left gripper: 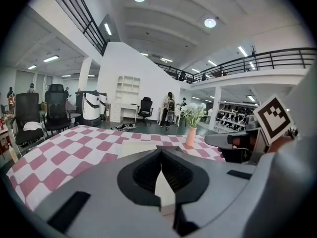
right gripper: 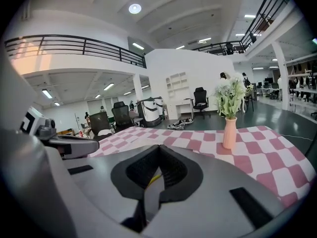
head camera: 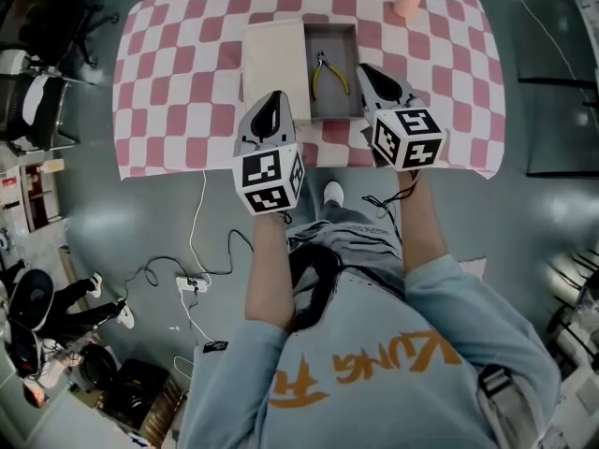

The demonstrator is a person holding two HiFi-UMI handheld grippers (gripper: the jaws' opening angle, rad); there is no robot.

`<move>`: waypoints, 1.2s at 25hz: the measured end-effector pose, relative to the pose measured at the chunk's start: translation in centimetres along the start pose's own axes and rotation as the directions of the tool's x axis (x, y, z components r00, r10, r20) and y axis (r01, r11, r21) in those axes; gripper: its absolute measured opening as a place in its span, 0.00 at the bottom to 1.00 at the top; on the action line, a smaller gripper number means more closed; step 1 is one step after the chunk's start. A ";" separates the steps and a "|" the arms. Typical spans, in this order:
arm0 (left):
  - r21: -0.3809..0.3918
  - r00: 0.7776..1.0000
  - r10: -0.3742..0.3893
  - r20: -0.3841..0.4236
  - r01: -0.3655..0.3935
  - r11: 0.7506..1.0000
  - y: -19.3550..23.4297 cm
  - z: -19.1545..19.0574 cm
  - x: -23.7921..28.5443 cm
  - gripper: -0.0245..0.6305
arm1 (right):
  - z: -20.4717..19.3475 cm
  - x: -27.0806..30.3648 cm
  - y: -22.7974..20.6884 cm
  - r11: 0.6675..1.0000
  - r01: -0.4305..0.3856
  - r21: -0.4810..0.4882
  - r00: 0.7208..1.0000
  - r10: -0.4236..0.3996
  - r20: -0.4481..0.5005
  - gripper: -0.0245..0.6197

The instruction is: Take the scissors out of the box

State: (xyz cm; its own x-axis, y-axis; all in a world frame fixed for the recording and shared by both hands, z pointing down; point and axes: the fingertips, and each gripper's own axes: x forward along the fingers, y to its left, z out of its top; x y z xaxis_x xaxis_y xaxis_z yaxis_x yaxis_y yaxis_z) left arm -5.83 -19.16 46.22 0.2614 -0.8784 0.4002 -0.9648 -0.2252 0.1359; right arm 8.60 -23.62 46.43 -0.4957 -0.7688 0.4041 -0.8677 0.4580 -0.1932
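Head view, table: the pink-and-white checked table [head camera: 178,82] fills the top of the picture, and the person stands at its near edge.
Head view, box: a grey open box [head camera: 348,40] sits about midway between the left and right edges. Its pale lid [head camera: 274,50] lies flat just beside it, on the left-edge side.
Head view, scissors: there they are, the yellow-handled scissors [head camera: 328,75], lying on the floor of the box with the handles toward the near edge.
Head view, left hand-held gripper: the left hand-held gripper [head camera: 273,99] hangs over the near end of the lid, tip aimed at the far edge.
Head view, right hand-held gripper: the right hand-held gripper [head camera: 367,71] is over the box's right-edge wall, near the scissors but apart from them.
Head view, vase: a pink vase [head camera: 408,0] stands at the far edge, toward the right corner.
Left gripper view, jaws: the left hand-held gripper [left gripper: 161,152] has its tips pressed together with nothing between them. The pale lid shows through the slit lower down.
Left gripper view, surroundings: the vase [left gripper: 190,136] with white flowers is ahead on the table, and the right hand-held gripper [left gripper: 233,142] with its marker cube [left gripper: 272,117] is at the right.
Right gripper view, jaws: the right hand-held gripper [right gripper: 158,148] also has its tips together and grips nothing. A sliver of the yellow scissors [right gripper: 154,179] shows through the gap below the tips.
Right gripper view, surroundings: the vase [right gripper: 229,132] is ahead to the right, and the left hand-held gripper [right gripper: 69,145] is at the left.
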 end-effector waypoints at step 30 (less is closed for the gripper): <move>-0.096 0.999 -0.044 -0.002 0.043 0.994 5.6 -0.2 3.7 0.07 | -3.8 7.9 -1.1 0.982 0.032 -0.185 0.943 -0.091 -0.319 0.09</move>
State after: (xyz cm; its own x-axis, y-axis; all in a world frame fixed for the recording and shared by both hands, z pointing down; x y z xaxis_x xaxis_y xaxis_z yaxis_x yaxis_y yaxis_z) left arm -10.29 -23.60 48.60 0.3033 -0.8671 0.3953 -0.9453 -0.2216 0.2392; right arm 5.78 -28.52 53.25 -0.3769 -0.6245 0.6840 -0.8616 0.5074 -0.0115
